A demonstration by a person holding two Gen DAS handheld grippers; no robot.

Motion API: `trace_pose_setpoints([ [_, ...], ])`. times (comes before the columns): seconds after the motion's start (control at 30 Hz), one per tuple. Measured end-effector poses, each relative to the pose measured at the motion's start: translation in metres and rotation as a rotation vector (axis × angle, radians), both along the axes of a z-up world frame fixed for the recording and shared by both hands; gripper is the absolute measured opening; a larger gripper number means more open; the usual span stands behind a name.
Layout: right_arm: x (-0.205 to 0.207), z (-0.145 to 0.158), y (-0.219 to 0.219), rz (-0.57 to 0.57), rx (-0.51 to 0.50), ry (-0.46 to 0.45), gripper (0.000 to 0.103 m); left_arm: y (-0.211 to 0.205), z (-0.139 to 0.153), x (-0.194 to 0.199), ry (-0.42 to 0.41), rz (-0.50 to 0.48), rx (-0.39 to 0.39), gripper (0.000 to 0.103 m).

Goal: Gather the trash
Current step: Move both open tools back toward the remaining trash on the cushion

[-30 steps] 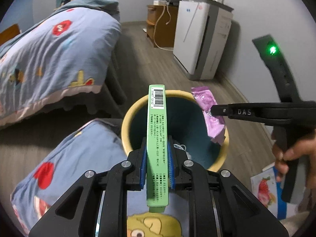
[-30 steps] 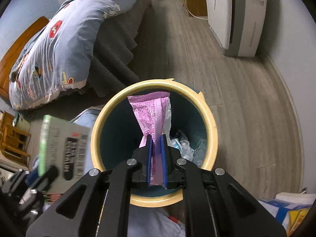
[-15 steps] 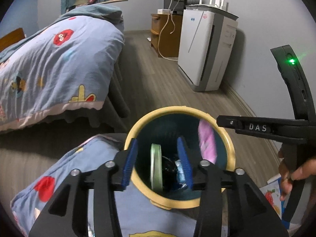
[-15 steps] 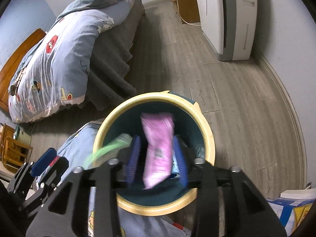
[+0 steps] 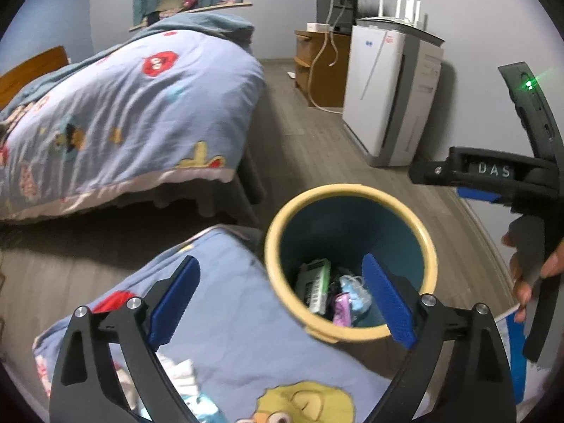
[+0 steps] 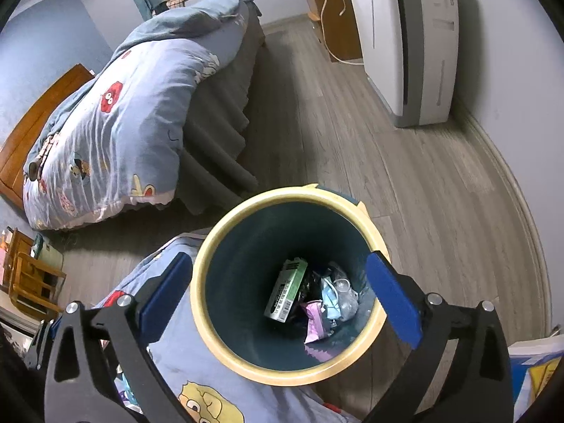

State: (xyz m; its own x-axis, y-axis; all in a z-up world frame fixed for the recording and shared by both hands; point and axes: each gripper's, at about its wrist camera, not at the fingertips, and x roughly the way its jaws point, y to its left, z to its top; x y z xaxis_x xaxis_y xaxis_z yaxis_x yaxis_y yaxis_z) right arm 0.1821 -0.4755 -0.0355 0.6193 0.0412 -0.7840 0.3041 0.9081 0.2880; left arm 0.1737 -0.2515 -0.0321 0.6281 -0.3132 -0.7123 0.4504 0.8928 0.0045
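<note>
A round bin with a yellow rim [image 5: 428,243] [image 6: 199,282] and dark teal inside stands on the floor. At its bottom lie a green box [image 5: 315,287] [image 6: 287,290], a pink wrapper [image 5: 342,312] [image 6: 317,324] and other scraps. My left gripper [image 5: 278,298] is open and empty, hovering above the bin's left edge. My right gripper [image 6: 278,294] is open and empty, straight above the bin mouth. The right gripper's body also shows in the left wrist view [image 5: 493,176], held by a hand at the right.
A blue cartoon-print pillow [image 5: 225,345] [image 6: 169,359] lies just left of the bin. A bed with a matching quilt [image 5: 116,120] [image 6: 116,123] stands behind it. A white appliance [image 5: 391,95] [image 6: 412,42] and a wooden cabinet [image 5: 320,60] stand at the far wall. Books [image 6: 532,363] lie at the right.
Both grippers opened. The green box dropped from the left one and the pink wrapper from the right one into the bin; both now lie at its bottom. Both grippers rose.
</note>
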Motion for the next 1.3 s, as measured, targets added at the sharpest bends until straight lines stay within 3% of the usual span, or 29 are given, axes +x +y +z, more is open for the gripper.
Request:
trace_pose_setpoints([
  [0.33,0.000,0.019,0.036,0.041,-0.039,-0.015,0.097,0.079,0.023,-0.017,-0.008,0.102,0.038,0.095],
  [0.63,0.008,0.016,0.099,0.161,-0.039,0.004,0.097,0.187,0.033,-0.045,-0.014,0.245,0.093,0.096],
  [0.97,0.019,-0.009,0.197,0.343,-0.113,0.073,0.097,0.279,-0.001,-0.050,0.057,0.419,0.049,0.096],
  [1.3,0.030,-0.067,0.281,0.501,-0.135,0.204,0.097,0.296,-0.054,-0.033,0.159,0.399,0.132,0.096],
])
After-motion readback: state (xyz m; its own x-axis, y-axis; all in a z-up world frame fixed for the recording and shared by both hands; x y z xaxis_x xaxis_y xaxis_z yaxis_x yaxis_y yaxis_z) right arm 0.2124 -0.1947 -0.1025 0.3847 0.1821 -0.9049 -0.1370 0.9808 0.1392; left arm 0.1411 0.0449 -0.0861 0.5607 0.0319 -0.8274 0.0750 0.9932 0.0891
